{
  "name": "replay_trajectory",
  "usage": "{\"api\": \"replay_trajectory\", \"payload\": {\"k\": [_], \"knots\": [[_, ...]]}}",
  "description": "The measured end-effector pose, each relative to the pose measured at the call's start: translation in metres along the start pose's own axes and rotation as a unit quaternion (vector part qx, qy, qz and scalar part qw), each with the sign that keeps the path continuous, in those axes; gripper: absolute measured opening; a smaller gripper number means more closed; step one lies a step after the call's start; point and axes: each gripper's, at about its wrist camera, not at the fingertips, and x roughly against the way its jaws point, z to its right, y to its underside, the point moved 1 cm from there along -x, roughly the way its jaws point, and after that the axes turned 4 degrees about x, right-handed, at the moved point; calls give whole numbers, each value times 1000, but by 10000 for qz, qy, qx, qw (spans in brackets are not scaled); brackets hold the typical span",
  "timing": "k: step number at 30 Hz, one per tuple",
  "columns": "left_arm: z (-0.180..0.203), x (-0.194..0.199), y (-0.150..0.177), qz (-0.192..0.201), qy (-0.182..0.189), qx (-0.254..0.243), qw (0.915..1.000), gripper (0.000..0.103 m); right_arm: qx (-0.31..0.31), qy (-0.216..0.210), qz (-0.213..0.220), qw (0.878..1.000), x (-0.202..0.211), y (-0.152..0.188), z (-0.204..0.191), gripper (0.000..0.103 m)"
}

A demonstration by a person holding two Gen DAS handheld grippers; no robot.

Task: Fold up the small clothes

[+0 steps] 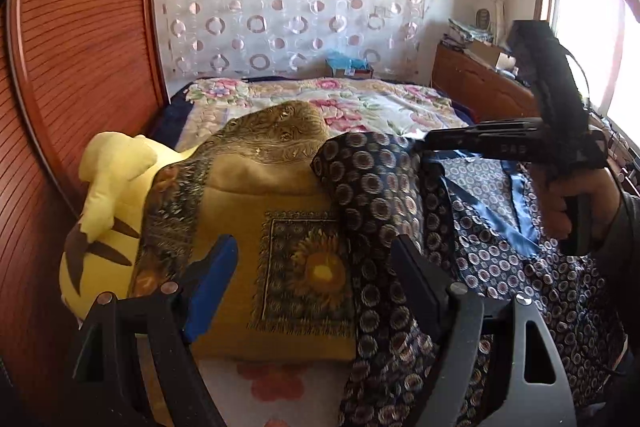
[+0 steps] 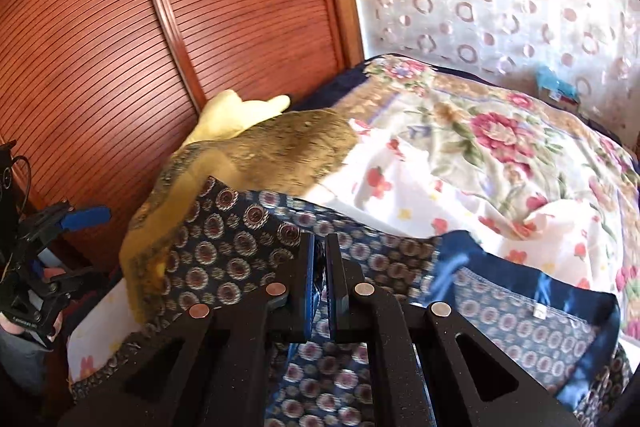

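Note:
A navy garment (image 1: 372,187) printed with round medallions lies crumpled on the bed, its blue lining and a small label (image 2: 538,311) showing. My right gripper (image 2: 320,243) is shut on a fold of this cloth; in the left wrist view a hand holds it (image 1: 428,143) at the right, pinching the garment's upper edge. My left gripper (image 1: 312,247) stands open over the cushion and the garment's left edge, with nothing pressed between its pads. It shows at the far left of the right wrist view (image 2: 86,247).
A yellow sunflower cushion (image 1: 248,227) and a yellow plush toy (image 1: 108,195) lie left of the garment. The floral bedcover (image 1: 360,103) stretches behind. A slatted wooden wardrobe (image 1: 80,67) lines the left side, and a cluttered wooden cabinet (image 1: 472,83) stands by the window.

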Motion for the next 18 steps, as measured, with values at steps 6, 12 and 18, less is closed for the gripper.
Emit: {"api": "replay_trajectory", "payload": {"k": [6, 12, 18], "knots": [[2, -23, -17, -128, -17, -40, 9999, 79, -205, 329, -176, 9991, 7, -1, 5, 5], [-1, -29, -26, -101, -18, -58, 9999, 79, -172, 175, -239, 9994, 20, 15, -19, 25], [-2, -25, -24, -66, 46, 23, 10000, 79, 61, 115, -574, 9983, -4, 40, -41, 37]]}}
